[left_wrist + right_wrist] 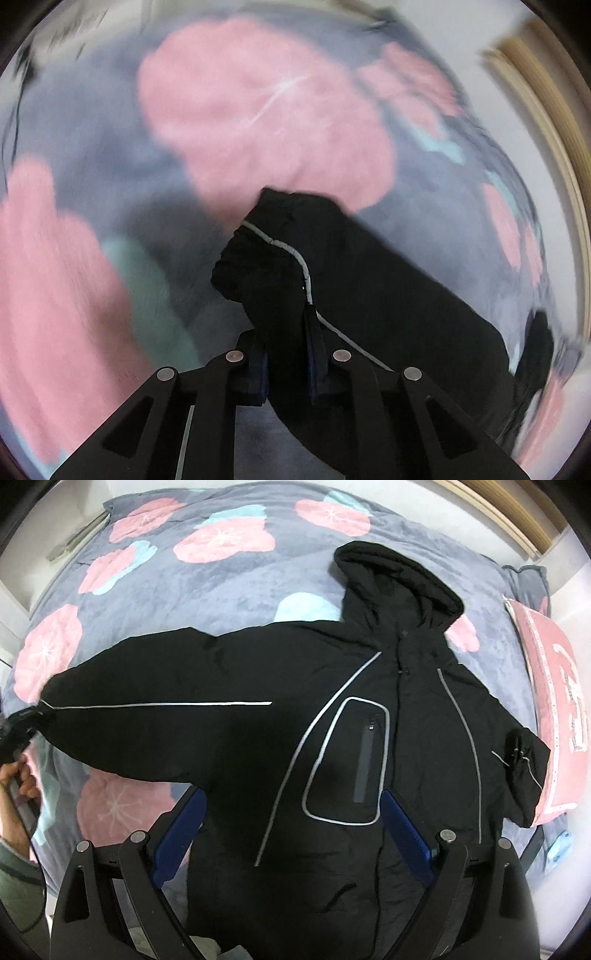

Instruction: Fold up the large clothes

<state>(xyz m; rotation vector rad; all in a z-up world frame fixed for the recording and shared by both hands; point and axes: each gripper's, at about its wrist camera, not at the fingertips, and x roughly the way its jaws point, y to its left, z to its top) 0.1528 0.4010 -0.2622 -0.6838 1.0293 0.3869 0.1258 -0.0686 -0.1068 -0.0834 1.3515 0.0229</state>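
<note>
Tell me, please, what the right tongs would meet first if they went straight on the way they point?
Probably the black hooded jacket, around its grey-outlined chest pocket, lying between the open right tongs.

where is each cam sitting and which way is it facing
Left wrist: on the left gripper, looking steeply down its jaws, shut on the sleeve cuff over the blurred floral blanket.
Right wrist: on the right gripper, jaws open, looking down on the black jacket spread on the bed; the person's left hand shows at the left edge.
Shared: the jacket, its sleeve and the blanket.
</note>
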